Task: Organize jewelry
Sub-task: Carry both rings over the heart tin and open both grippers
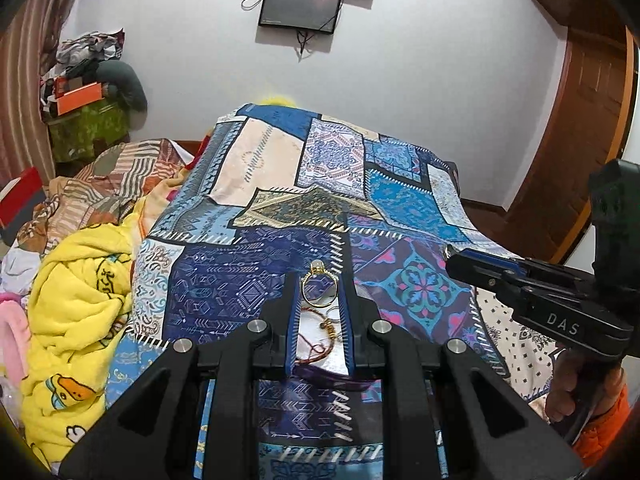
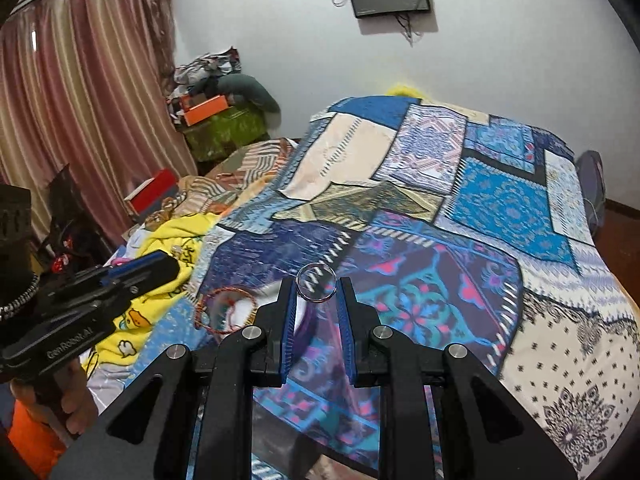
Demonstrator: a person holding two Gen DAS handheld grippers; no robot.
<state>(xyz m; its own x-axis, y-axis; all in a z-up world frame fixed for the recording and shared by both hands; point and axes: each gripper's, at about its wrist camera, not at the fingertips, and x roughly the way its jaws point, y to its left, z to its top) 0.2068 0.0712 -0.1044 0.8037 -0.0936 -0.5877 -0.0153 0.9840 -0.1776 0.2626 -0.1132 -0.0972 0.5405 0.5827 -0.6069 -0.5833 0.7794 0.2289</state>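
My left gripper [image 1: 319, 286] is shut on a gold ring with a pale stone [image 1: 318, 289], held upright between the fingertips above the patchwork bedspread [image 1: 248, 280]. Below it lie a red thread bracelet [image 1: 320, 326] and a white tray [image 1: 316, 344], partly hidden by the fingers. My right gripper [image 2: 317, 288] is shut on a silver ring [image 2: 316, 282], held above the bedspread. The red thread bracelet [image 2: 224, 310] also shows in the right wrist view, on the white tray [image 2: 264, 300], left of the right gripper. The left gripper appears at that view's left [image 2: 160, 264].
A yellow blanket [image 1: 80, 312] and crumpled bedding [image 1: 104, 184] lie left of the bedspread. A red box [image 2: 154, 194] sits on the bedding. A cluttered green stand [image 1: 86, 128] is by the curtain [image 2: 80, 112]. A wooden door [image 1: 580, 140] is at the right.
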